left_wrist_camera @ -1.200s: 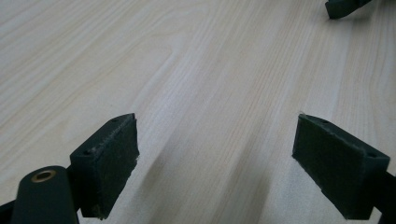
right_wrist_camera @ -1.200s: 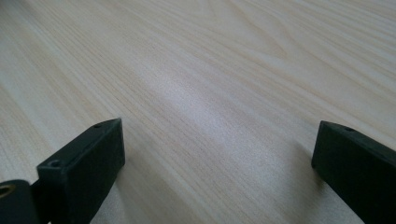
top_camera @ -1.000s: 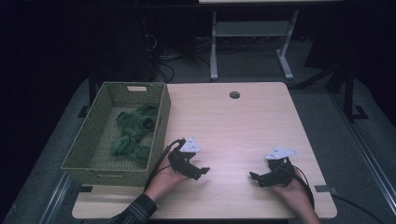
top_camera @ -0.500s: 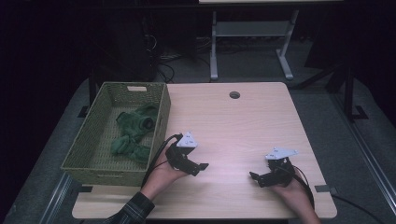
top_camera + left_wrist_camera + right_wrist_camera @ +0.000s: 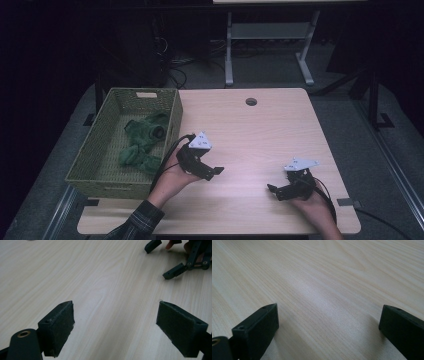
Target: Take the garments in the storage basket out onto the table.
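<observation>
Bare pale wooden surface [image 5: 260, 135] before us, green cloths [image 5: 142, 142] already in the woven basket [image 5: 95, 155] at its left edge; left tool [image 5: 115, 325] and right tool [image 5: 327, 327] both wide, empty.

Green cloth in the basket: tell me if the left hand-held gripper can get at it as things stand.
Probably yes. The left hand-held gripper is open and empty, just outside the basket by its right wall. The green cloth lies uncovered in the open-topped basket; only that wall stands between them, so the gripper would have to go over it.
</observation>
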The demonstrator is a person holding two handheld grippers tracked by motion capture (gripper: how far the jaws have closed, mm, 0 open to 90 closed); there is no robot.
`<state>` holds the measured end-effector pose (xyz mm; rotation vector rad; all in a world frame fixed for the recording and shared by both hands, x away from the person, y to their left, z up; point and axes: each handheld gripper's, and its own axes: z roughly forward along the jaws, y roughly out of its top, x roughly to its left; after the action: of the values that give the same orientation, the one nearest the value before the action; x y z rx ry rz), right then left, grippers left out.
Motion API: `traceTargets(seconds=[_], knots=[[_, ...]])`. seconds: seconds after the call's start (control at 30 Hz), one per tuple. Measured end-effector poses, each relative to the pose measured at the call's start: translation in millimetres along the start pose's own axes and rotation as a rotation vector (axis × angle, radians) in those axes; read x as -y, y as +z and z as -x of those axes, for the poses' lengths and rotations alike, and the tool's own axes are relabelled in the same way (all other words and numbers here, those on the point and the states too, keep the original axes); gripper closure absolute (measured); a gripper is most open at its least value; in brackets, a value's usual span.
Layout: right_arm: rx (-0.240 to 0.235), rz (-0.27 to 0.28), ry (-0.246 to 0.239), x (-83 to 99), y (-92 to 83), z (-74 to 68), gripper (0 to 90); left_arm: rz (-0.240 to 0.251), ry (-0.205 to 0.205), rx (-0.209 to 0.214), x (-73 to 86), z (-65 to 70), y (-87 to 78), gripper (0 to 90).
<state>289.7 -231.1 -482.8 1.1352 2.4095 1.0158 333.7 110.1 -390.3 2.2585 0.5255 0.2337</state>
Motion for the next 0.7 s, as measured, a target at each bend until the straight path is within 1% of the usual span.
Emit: traceTargets(seconds=[0.17,0.4,0.5,0.53,0.6,0.7], knots=[[0.0,0.001,-0.001,0.0,0.0,0.1,2.3,0.008,0.0,-0.001,-7.2,-2.5,-5.5,14.1],[0.0,0.001,-0.001,0.0,0.0,0.2,2.3,0.012,0.008,-0.014,-14.9,-11.7,-16.5,15.3],[0.0,0.001,-0.001,0.0,0.0,0.1,2.3,0.021,-0.001,-0.021,-16.9,-16.4,-21.6,15.3],[0.0,0.001,-0.001,0.0,0.0,0.1,2.3,0.026,-0.005,-0.025,-18.3,-20.5,-25.9,15.3],[0.0,0.0,0.0,0.0,0.0,0.1,2.3,0.033,-0.012,-0.029,-19.1,-22.4,-28.0,15.3],[0.0,0.001,-0.001,0.0,0.0,0.1,2.3,0.031,-0.018,-0.039,-20.9,-29.4,-35.1,15.3]])
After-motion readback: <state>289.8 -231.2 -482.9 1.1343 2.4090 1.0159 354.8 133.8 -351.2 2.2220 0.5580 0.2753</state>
